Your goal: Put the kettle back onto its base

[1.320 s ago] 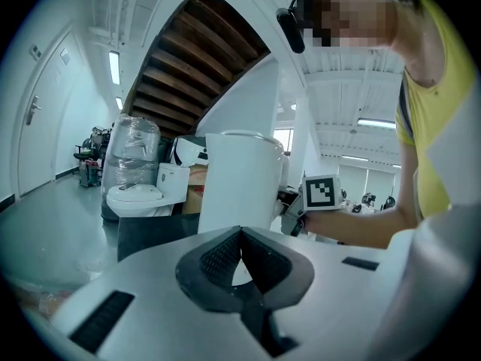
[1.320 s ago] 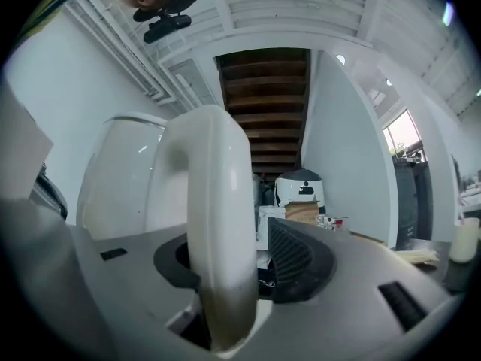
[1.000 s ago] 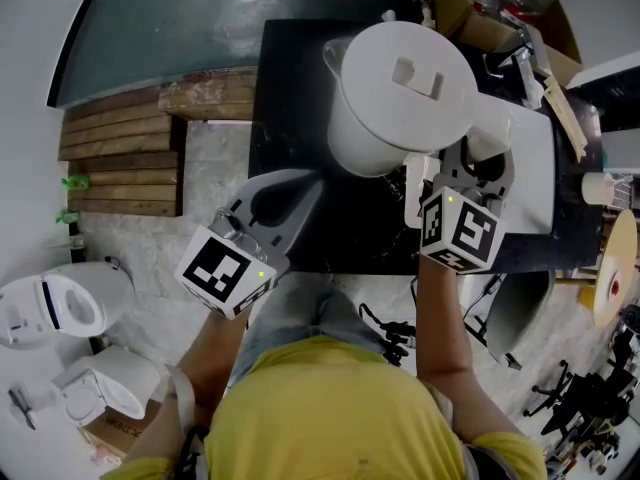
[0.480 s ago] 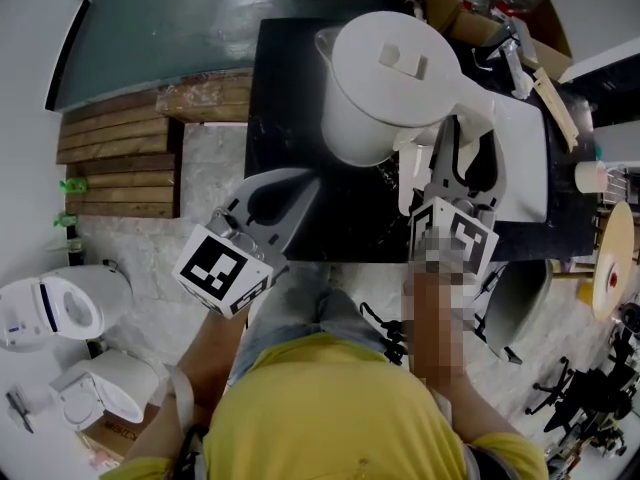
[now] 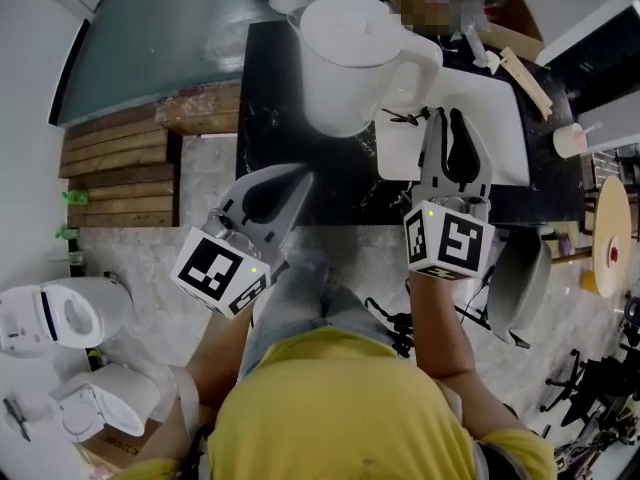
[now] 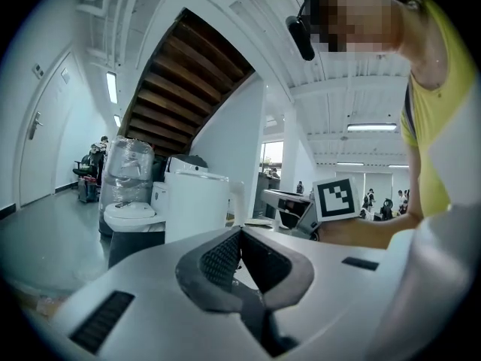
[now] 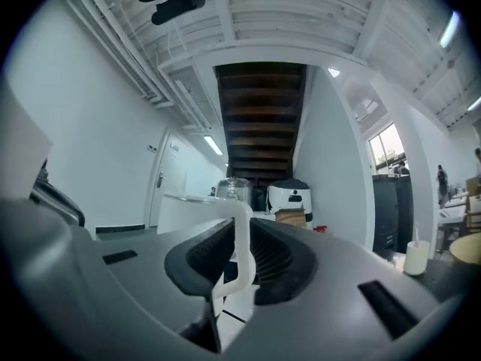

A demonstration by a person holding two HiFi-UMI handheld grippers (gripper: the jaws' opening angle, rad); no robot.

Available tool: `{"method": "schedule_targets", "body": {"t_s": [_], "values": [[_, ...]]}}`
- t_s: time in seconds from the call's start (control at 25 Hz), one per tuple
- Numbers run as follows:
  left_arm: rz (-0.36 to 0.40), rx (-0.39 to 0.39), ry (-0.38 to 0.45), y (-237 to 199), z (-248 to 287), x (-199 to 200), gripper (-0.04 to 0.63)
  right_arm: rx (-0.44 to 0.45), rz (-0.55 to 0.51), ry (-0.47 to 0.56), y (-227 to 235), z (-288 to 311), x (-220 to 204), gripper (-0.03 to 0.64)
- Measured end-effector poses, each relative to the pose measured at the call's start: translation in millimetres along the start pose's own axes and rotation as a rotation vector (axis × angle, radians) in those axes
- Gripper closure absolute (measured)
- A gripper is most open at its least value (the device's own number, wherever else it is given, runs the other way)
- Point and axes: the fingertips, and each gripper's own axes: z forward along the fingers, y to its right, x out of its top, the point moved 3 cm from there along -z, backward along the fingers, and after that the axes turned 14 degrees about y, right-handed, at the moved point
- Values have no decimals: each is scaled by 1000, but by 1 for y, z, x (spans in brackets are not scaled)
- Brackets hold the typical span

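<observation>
Over the near left edge of the black worktop [image 5: 270, 118], my left claw [image 5: 295, 180] hangs with its jaws pressed together on nothing. Further right, at the worktop's far side, is the white kettle [image 5: 345, 63]. My right claw [image 5: 447, 118] has just drawn its jaws in to pinch its thin handle [image 7: 242, 254], so I judge the grasp made and the carry next, though I cannot pick out the base. No brand or print reads anywhere, only square markers on my cubes [image 5: 222, 273].
</observation>
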Motion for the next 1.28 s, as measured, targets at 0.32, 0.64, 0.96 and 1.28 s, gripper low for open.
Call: {"method": "schedule_targets", "body": {"t_s": [0.32,0.64,0.96,1.28], "values": [[44,84,94,55,-38,34,584,133,55,47,-7,-60,50,600],[66,119,132,101,-62,49,584,206,93,49,-19,-108,80,601],[93,92,165,122,-68,63,584,246,92,54,-37,-139,109,600],[66,65,164,131,-84,74,584,261,105,51,-57,-160,132,600]]}}
